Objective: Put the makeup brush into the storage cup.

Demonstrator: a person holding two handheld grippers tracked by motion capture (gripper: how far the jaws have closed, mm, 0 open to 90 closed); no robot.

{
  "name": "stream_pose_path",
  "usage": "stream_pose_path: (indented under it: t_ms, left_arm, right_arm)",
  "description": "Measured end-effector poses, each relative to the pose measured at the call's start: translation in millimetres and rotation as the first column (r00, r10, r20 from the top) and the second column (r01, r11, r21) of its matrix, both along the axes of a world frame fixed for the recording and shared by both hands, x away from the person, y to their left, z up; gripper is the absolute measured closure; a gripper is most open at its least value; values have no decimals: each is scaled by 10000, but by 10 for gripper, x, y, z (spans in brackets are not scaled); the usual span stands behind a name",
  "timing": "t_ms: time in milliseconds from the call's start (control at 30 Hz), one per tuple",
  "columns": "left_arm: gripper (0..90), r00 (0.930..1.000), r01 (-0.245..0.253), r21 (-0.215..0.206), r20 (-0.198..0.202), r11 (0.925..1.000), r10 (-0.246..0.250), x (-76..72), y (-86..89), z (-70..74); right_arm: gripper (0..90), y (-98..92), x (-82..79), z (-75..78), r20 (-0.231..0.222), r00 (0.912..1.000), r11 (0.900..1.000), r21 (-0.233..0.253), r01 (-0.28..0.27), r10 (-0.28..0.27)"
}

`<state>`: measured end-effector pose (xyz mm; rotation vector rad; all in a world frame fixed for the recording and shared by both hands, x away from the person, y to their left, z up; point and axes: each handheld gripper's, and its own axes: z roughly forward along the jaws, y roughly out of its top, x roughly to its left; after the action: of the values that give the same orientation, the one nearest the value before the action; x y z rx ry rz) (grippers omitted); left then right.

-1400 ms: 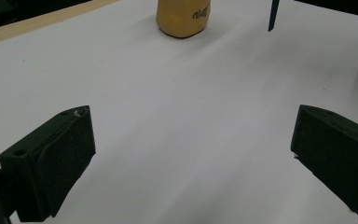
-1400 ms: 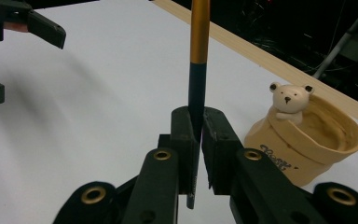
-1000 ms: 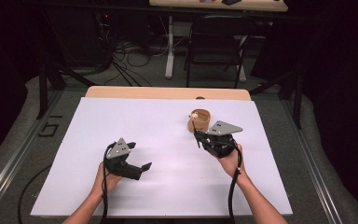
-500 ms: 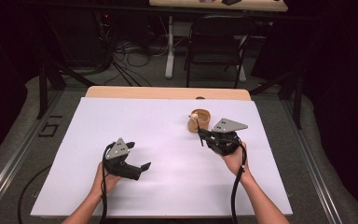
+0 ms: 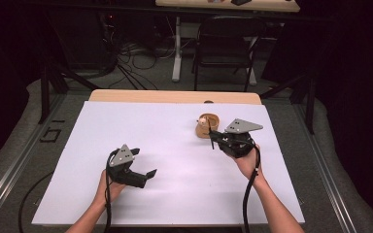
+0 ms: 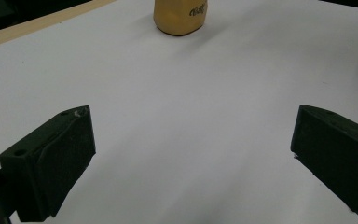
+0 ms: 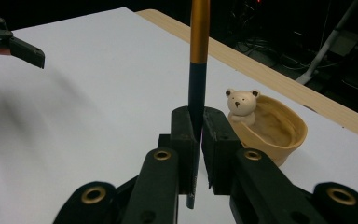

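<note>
Your right gripper [image 7: 196, 135] is clamping a black-and-gold stick [image 7: 198, 60] between both jaws; the stick is standing upright, its lower tip poking out below the pads. In the high view, that gripper [image 5: 212, 138] is sitting just beside the tan bear bowl [image 5: 208, 126], which is at its 11 o'clock, near the table's [image 5: 175, 141] far edge. The bear figure [image 7: 240, 105] is perching on the bowl's rim. Your left gripper [image 5: 144, 171] is holding nothing, jaws spread wide, well apart from the bowl, which is lying at its 2 o'clock.
</note>
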<state>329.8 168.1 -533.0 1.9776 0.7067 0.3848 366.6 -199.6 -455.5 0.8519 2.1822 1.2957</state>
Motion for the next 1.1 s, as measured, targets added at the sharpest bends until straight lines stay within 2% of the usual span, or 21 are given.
stream_pose_path:
  t_ms: [533, 800, 1100]
  left_arm:
    - [0, 10000, -53, 24, -19, 10000, 53, 10, 1, -10]
    - [0, 10000, -23, 53, 2, 10000, 23, 10, 2, -10]
    - [0, 10000, -25, 56, 21, 10000, 25, 9, 8, -7]
  right_arm:
    - [838, -70, 89, 136, 38, 9998, 9998, 65, 199, -199]
    - [838, -67, 192, 242, 205, 9993, 9995, 1, 319, -319]
    - [838, -47, 335, 279, 110, 9987, 9987, -87, 498, -497]
